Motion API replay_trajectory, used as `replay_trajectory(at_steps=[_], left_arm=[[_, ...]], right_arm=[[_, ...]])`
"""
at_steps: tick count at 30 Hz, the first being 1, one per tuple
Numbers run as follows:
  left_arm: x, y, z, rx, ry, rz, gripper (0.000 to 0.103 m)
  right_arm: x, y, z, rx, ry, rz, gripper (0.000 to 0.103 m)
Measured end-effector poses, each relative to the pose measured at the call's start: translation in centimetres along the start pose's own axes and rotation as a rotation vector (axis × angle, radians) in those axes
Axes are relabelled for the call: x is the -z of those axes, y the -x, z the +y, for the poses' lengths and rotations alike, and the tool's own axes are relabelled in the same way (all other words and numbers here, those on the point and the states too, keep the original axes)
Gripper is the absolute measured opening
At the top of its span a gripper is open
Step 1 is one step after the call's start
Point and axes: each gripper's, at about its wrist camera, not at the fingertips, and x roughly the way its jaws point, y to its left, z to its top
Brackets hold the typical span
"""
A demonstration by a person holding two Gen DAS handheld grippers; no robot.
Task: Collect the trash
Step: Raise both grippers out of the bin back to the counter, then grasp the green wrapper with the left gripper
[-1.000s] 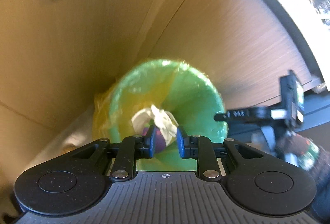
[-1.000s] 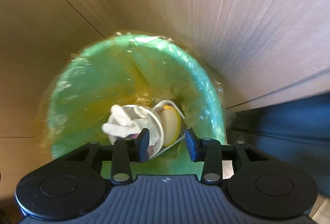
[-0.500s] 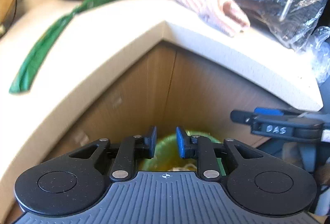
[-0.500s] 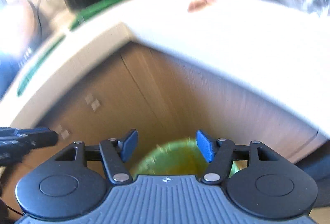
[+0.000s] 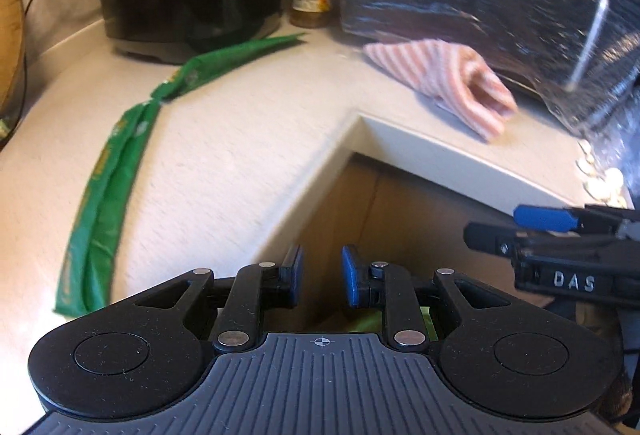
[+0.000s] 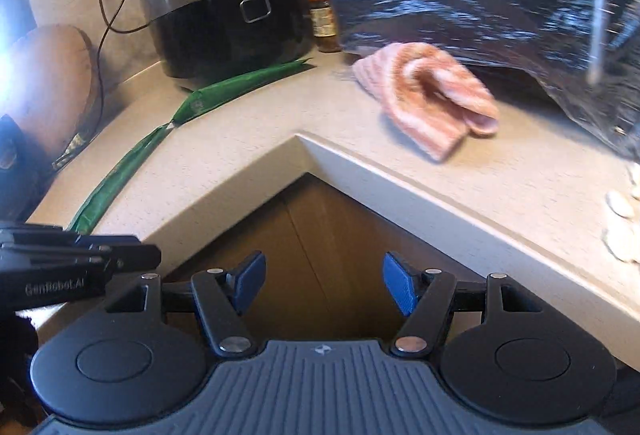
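Whereas both grippers had been down over the green bin dropping litter, left gripper (image 5: 321, 275) and right gripper (image 6: 323, 282) now faced the pale speckled worktop (image 5: 224, 139), jaws open and empty, the long green plastic wrapper (image 5: 116, 171) uncollected.

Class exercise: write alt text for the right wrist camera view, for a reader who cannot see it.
An open, empty right gripper points at the inside corner of a pale kitchen counter. On the counter lie a long green wrapper and a folded pink cloth, with a black rice cooker and a jar behind; the left gripper shows at left.
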Motion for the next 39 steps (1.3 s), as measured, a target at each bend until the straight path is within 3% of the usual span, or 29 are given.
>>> replay_trajectory(at_steps=[8,11,16,21,24,28,34,39], left_arm=[[-1.8,-0.6,4.9,-0.001,0.03,-0.027,0.029],[-2.1,-0.4,8.1,-0.082,0.076,-0.073,0.027],[-2.9,-2.1,13.5,-0.189,0.166,-0.056,0.027],[-3.0,-4.6,15.5,-0.164,0.165,-0.02,0.028],[-2.6,-4.9,16.1,-0.117,0.171,-0.04,0.032],[-2.4,-4.9,17.2,-0.003,0.199,-0.051,0.048],[-2.1,-4.7,16.8,0.06,0.102,-0.043,0.049],[-1.5,-4.4,15.3,0.021,-0.042,-0.02,0.05]], right_arm=[[-1.4,-1.2,2.4,0.034,0.04,0.024,0.066],[-2.0,-1.7,2.7,0.054,0.041,0.025,0.066],[-2.6,-2.5,3.1,0.072,0.037,0.041,0.066],[-3.4,-3.5,3.9,0.088,0.048,0.05,0.066],[-3.9,-4.1,4.5,0.09,0.058,0.053,0.066],[-4.1,-5.0,5.5,0.08,0.073,0.07,0.066],[-4.2,-6.0,6.3,0.066,0.092,0.091,0.066],[-4.0,-6.4,6.5,0.061,0.088,0.104,0.066]])
